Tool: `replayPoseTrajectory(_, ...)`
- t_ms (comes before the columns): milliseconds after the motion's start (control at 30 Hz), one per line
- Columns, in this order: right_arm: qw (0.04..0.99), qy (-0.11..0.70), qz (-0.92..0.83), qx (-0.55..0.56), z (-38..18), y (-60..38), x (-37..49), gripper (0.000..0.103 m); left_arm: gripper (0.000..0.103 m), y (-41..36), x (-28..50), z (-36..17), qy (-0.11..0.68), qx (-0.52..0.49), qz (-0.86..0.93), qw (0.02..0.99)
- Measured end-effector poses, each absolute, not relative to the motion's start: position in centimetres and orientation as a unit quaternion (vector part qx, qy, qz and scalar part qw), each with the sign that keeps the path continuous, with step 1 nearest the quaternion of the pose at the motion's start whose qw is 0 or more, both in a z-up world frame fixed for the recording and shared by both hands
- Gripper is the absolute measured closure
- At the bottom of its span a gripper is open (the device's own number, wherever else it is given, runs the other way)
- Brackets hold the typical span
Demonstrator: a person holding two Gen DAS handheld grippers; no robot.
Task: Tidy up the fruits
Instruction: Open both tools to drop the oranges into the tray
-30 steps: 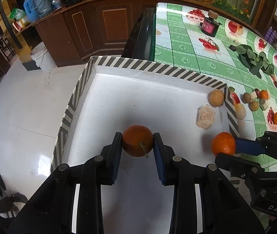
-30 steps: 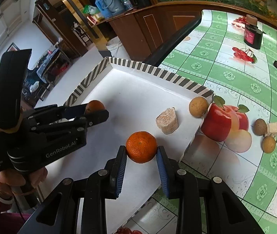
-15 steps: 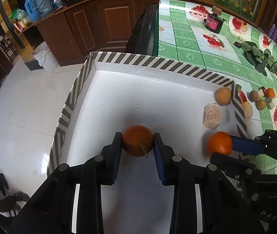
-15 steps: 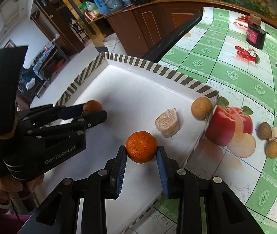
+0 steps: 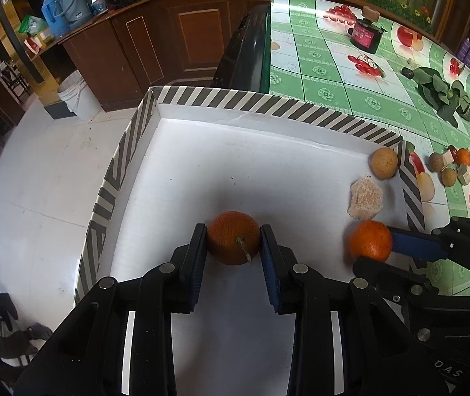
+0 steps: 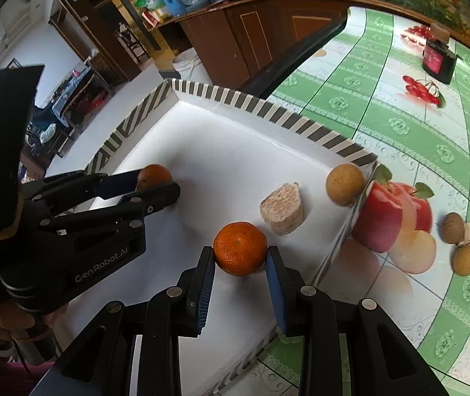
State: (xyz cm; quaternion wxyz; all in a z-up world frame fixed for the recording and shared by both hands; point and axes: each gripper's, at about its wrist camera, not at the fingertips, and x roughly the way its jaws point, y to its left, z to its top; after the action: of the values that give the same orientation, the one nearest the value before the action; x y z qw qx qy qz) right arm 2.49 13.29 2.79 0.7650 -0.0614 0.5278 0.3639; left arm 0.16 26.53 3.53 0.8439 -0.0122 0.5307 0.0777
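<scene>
Your left claw (image 5: 234, 242) is clamped on a dark orange with a short stem (image 5: 234, 237), low in the centre of the left wrist view, over the white floor of the striped-rim tray (image 5: 268, 104). Your right claw (image 6: 240, 257) is clamped on a brighter tangerine (image 6: 240, 248), bottom centre of the right wrist view, near the tray's right edge. Just above and right of the tangerine a pale, rough chunk (image 6: 281, 212) lies on the tray floor, and beyond it a tan round fruit (image 6: 344, 183) sits against the right-hand corner. The tray rests on your worktop (image 6: 383, 105), covered in a green fruit-print cloth.
</scene>
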Motion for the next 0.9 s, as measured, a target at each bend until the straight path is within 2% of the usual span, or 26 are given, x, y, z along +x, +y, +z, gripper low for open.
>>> replayPoseTrajectory(167,0.765,0.527,0.366,-0.051,3.0,13.0,2.8,0.069,0.068,26.7,0.6,3.5,0.536,-0.015,0.08,0.84)
replayPoseTrajectory(267,0.767,0.523,0.37,-0.038,3.5,12.5,2.6,0.063,0.042,26.9,0.5,3.4,0.539,-0.024,0.08,0.838)
replayPoseTrajectory(567,0.778,0.517,0.357,0.001,6.1,8.8,2.2,0.062,0.042,27.1,0.0,4.8,0.536,-0.022,0.093,0.839)
replayPoseTrajectory(900,0.794,0.507,0.335,-0.004,7.1,5.4,1.3,0.062,0.042,24.3,-0.9,7.5,0.51,-0.026,0.089,0.855)
